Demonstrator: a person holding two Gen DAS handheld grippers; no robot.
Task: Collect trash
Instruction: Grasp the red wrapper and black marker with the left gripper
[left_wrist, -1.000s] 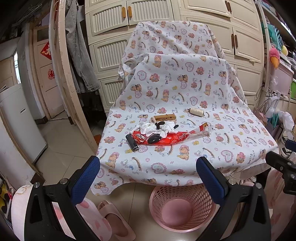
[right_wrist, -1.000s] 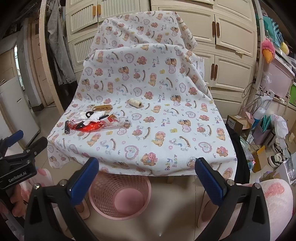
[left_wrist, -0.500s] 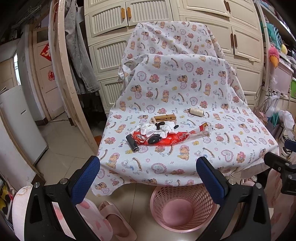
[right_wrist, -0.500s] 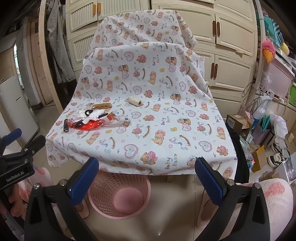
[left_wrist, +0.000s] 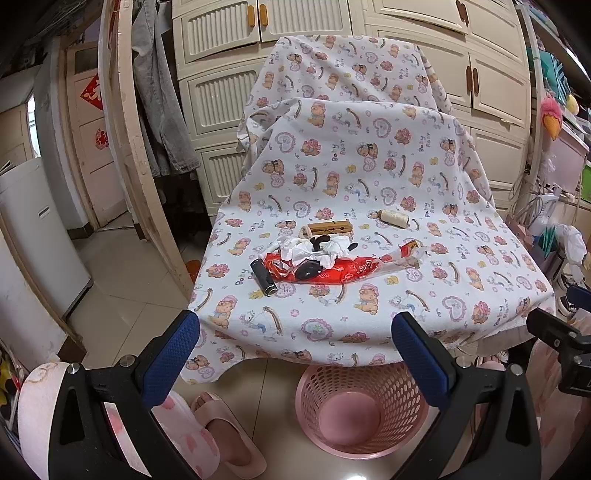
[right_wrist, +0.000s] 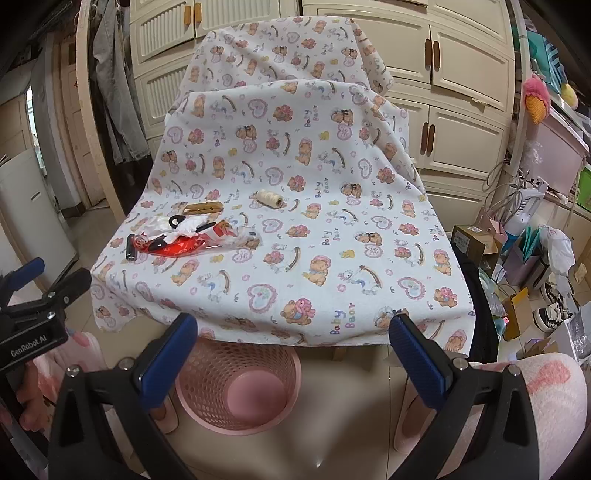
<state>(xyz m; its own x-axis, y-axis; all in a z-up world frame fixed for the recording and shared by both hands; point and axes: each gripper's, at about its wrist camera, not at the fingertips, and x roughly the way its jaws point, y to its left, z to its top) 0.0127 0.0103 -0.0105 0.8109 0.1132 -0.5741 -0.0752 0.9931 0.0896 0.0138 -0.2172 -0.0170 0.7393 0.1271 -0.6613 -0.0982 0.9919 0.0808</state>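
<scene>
Tongs first: the left gripper (left_wrist: 293, 350) hangs with its blue-padded jaws spread wide and nothing between them, low in front of the table edge; the right gripper (right_wrist: 291, 350) is likewise spread and empty, held off to the side of the other. Beyond the left one, on the bear-print tablecloth (left_wrist: 461, 273), lies the trash: a red plastic wrapper (left_wrist: 343, 271) with crumpled white tissue (left_wrist: 306, 249) on top of it, and a small black cylinder (left_wrist: 263, 277) just beside its left end. A wooden clothespin (left_wrist: 329, 227) sits just behind the pile, and a spool of cream thread (left_wrist: 394, 217) lies apart to the right. On the floor under the table's near edge stands a pink mesh basket (left_wrist: 399, 391), nothing visible inside it. A slippered foot (left_wrist: 229, 435) shows near it.
</scene>
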